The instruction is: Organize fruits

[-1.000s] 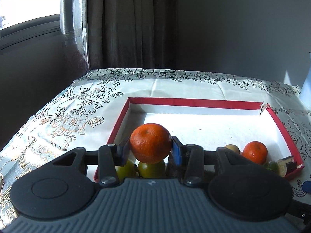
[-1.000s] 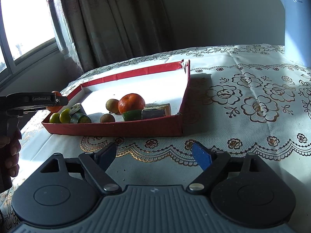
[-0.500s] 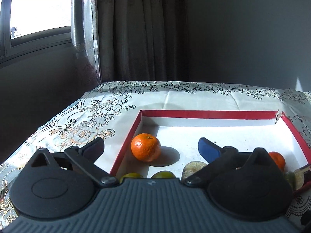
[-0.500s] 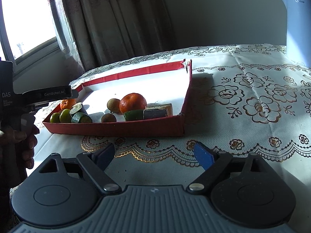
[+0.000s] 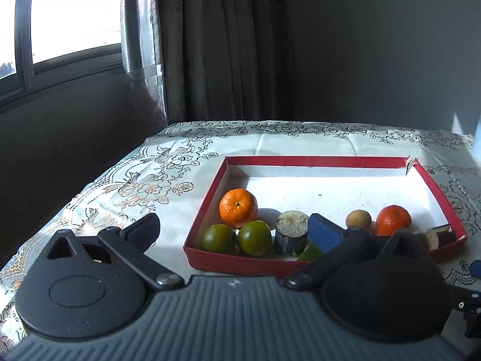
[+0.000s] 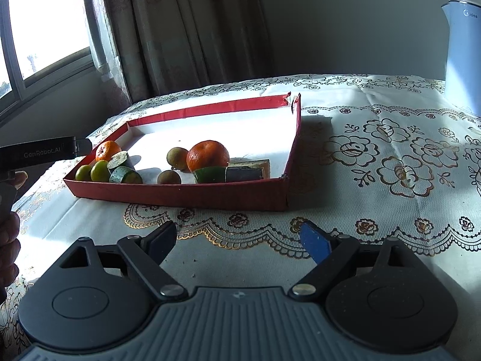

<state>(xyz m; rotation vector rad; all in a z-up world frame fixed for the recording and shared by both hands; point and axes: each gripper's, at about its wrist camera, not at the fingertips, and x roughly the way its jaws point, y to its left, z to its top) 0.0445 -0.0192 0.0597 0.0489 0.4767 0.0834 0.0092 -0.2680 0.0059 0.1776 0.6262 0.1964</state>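
A red-walled tray (image 5: 206,198) with a white floor lies on the floral tablecloth. A small orange (image 5: 238,207) rests in its near left corner, behind two green fruits (image 5: 218,238) and beside a dark cut piece (image 5: 292,231). A second orange (image 5: 393,219) and a small brown fruit (image 5: 357,219) lie further right. My left gripper (image 5: 233,231) is open and empty, just short of the tray's near wall. In the right wrist view one of its fingers (image 6: 45,152) reaches in from the left. My right gripper (image 6: 237,236) hovers open and empty over the cloth, in front of the tray (image 6: 210,195).
A pale blue kettle (image 6: 463,54) stands at the back right of the table. The curtain (image 5: 216,45) and window are behind the table. The table's left edge (image 5: 90,186) drops off near the tray. A person's hand (image 6: 9,240) holds the left gripper.
My left gripper opened and let go of the small orange, which now lies in the tray's near left corner. The gripper then drew back from the tray. The right gripper stayed put.
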